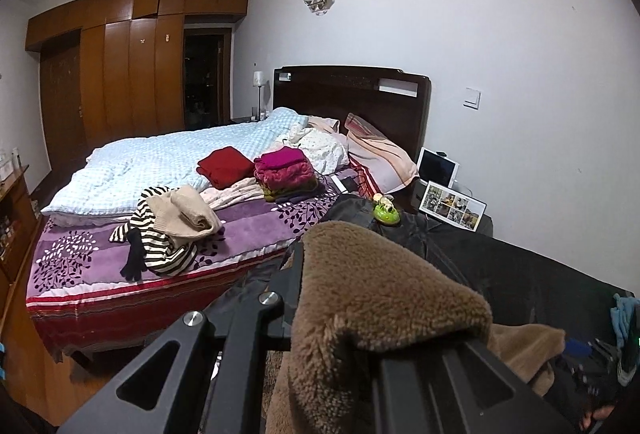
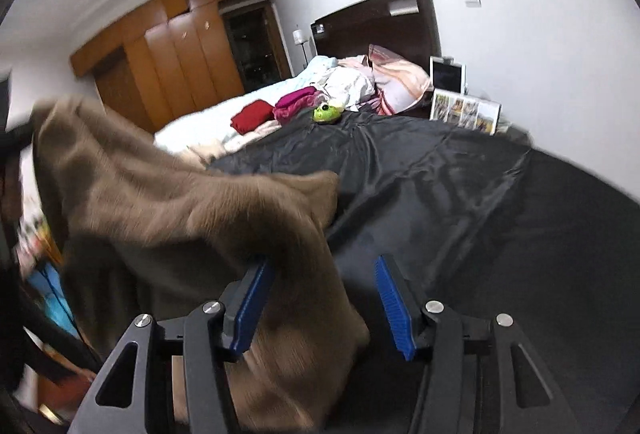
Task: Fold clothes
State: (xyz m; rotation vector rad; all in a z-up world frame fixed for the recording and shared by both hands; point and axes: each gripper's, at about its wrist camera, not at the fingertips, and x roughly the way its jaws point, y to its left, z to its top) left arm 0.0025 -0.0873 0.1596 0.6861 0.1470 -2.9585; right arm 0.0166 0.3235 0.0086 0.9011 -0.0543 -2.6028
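Brown fleece garment (image 2: 172, 194) hangs in the air above the near edge of the black sheet (image 2: 440, 174), draped from upper left toward the right gripper (image 2: 324, 306). Right gripper: jaws spread, blue pads (image 2: 392, 302) apart; the fleece lies against the left-hand pad only, and the other pad stands clear of it. Left gripper (image 1: 360, 314): fingers pressed together, pinching a corner of the same garment (image 1: 380, 294), which folds over the finger tips and hides them.

Black sheet: covers a flat surface in the foreground; a green toy (image 2: 326, 113) rests at its far edge. Beyond the black sheet stands the bed (image 1: 120, 266), carrying a folded red item (image 1: 226, 166), a magenta stack (image 1: 284, 170) and an unfolded striped and beige heap (image 1: 172, 226). A framed photo collage (image 1: 452, 206) stands beyond the far right corner of the black sheet.
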